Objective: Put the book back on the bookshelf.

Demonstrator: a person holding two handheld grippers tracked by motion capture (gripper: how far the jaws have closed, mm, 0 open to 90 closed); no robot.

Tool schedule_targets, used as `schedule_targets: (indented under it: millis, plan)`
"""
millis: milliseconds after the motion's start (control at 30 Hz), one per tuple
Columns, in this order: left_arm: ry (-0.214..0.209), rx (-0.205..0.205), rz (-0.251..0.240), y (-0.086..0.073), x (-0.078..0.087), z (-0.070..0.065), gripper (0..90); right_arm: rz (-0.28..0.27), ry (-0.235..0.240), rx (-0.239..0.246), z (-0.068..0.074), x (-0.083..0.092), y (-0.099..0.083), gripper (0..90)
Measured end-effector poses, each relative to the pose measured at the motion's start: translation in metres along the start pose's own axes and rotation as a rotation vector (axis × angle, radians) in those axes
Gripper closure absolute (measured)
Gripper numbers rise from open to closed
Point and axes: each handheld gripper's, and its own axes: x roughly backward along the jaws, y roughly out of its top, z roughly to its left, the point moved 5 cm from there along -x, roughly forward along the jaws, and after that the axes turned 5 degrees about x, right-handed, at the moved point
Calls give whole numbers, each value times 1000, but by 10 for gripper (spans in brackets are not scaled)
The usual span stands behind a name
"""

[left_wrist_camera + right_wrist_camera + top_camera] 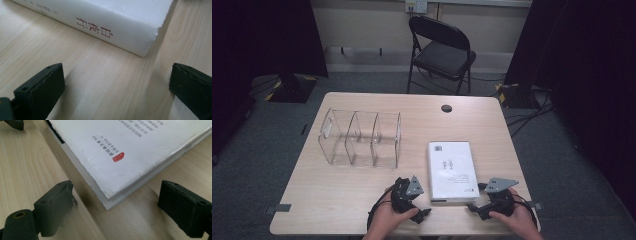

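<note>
A white book (451,170) lies flat on the wooden table (362,195), right of centre. My left gripper (422,213) rests on the table just off the book's near left corner, jaws aimed at it. In the left gripper view the jaws (116,87) stand wide open over bare wood, with the spine (100,27) and its red characters just ahead. My right gripper (475,208) sits at the near right corner. In the right gripper view it (120,206) is open, and the book's corner (110,162) reaches in between the jaws without touching them.
A clear three-compartment organiser (360,138) stands on the left half of the table. A round cable hole (446,108) is near the far edge. A black folding chair (442,50) stands behind the table. The table's front edge is close under both hands.
</note>
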Motion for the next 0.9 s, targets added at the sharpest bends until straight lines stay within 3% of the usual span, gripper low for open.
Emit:
schedule_targets:
  millis: [333,400,467,567,667,900]
  plan:
    - [-1,2,-8,1,-1,0,0,1,-20,-16,2,-1,1,116]
    - [7,15,-8,2,-2,-2,0,-6,-18,-14,2,-1,2,165]
    - [13,21,-5,2,-2,-2,0,-25,-10,-3,3,-1,4,284]
    - [16,26,-13,4,-4,-3,0,-24,-11,-5,3,-1,6,347]
    - [18,19,26,5,-4,-3,0,-21,-17,-12,3,-1,7,416]
    - [24,30,30,11,-9,-8,0,6,-30,-16,2,0,9,433]
